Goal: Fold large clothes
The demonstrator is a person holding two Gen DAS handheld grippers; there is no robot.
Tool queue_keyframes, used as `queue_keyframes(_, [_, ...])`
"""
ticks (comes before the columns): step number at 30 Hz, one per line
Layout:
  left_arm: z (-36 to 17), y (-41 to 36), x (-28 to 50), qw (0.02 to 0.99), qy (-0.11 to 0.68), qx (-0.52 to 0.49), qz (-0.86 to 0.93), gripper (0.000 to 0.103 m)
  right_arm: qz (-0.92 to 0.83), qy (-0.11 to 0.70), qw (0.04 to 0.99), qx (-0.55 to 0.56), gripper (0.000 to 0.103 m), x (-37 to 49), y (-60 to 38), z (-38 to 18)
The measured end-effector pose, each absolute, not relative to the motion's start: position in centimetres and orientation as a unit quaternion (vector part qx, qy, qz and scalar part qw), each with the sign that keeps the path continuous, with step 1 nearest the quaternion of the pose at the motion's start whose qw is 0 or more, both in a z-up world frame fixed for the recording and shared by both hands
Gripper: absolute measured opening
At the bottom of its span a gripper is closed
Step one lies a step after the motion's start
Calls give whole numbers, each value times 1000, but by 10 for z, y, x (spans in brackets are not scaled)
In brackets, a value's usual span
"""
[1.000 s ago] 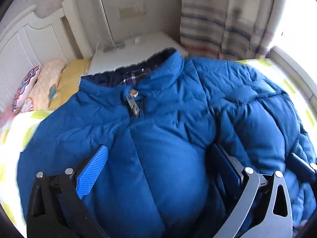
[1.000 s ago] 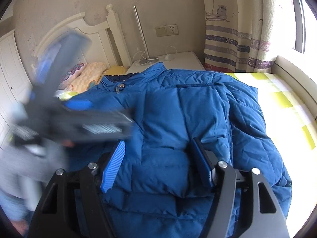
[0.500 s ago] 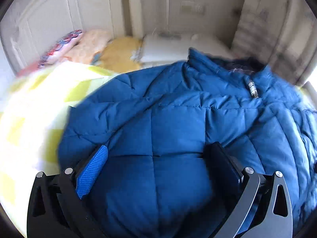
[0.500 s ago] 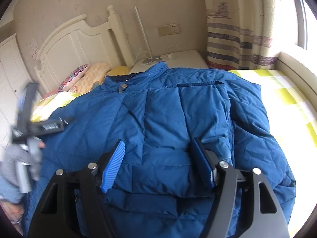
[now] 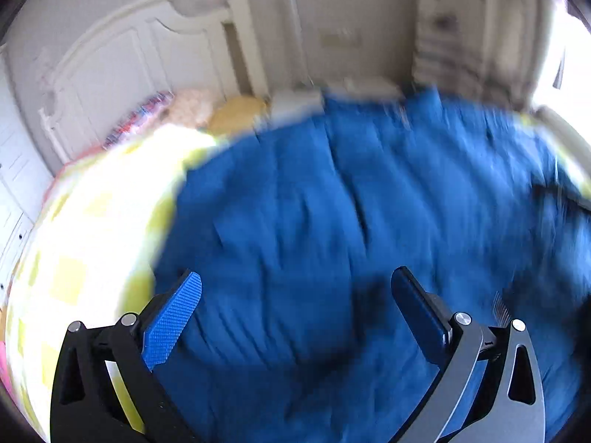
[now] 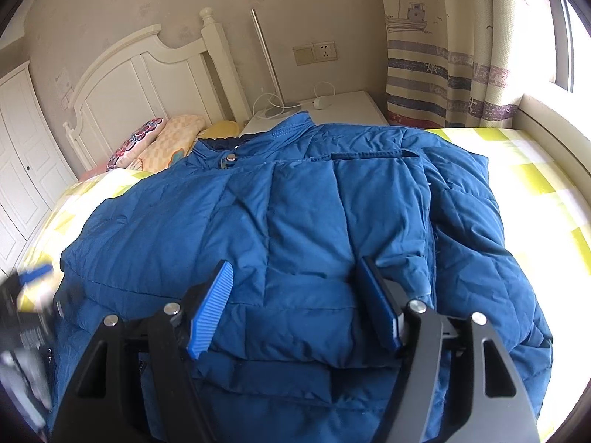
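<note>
The puffy blue quilted jacket (image 6: 295, 229) lies spread on the yellow-checked bed (image 6: 535, 184), collar toward the white headboard (image 6: 147, 85). The left tongs (image 5: 295, 302) have swung from the collar to the jacket's left edge, released; the right tongs (image 6: 295, 295) stay released above its middle, so no fold is gripped yet.

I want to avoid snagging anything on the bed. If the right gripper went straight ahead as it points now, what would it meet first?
Most likely the blue puffer jacket: the open right gripper points at its quilted front, nothing between. Depth is unclear.
</note>
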State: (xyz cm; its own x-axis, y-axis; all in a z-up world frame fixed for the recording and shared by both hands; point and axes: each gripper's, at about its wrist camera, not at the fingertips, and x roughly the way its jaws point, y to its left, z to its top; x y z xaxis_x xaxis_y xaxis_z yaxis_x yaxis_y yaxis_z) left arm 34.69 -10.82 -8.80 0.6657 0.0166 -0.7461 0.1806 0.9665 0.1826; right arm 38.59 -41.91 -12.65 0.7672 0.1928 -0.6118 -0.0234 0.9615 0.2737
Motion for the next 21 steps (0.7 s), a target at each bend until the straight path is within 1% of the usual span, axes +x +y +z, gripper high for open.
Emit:
queue_keyframes(1, [-99,-106,346,901,415,118,-51,99,58,337,931,126,69,386,-419,-127])
queue_keyframes(2, [-100,-99,349,901,421,90,-60,99,57,337,931,127,69,386,-420,-127])
queue_keyframes(5, [-101,-94,351,897,432,73,-60,99,53,341,931,121,69,388,-419,-128])
queue_keyframes(8, [-100,-91,348,899,427,76,-62,99,61,343,930,114,74,385,-415,-126])
queue_keyframes(10, [-90,-85,331,904,418,71,-55,98,60,354,925,124,74,367,-415,-118])
queue_keyframes(12, [-71,-74,297,917,389,52,-71,98,83,349,921,149,76,336,-413,-105])
queue_keyframes(14, [-66,-69,272,919,382,52,-82,98,104,339,928,116,81,302,-400,-96])
queue_keyframes(15, [-71,-69,266,916,390,63,-77,98,98,344,931,78,83,286,-390,-98])
queue_keyframes(17, [-93,-73,263,900,420,101,-57,98,85,382,919,38,83,274,-380,-115])
queue_keyframes(19, [-104,-69,265,890,442,94,-55,99,66,441,895,5,85,274,-375,-148])
queue_keyframes(20, [-102,-65,262,892,440,88,-50,99,71,427,902,-2,85,269,-374,-149])
queue_keyframes(21, [-100,-62,257,892,441,90,-39,99,73,428,901,3,85,264,-375,-147])
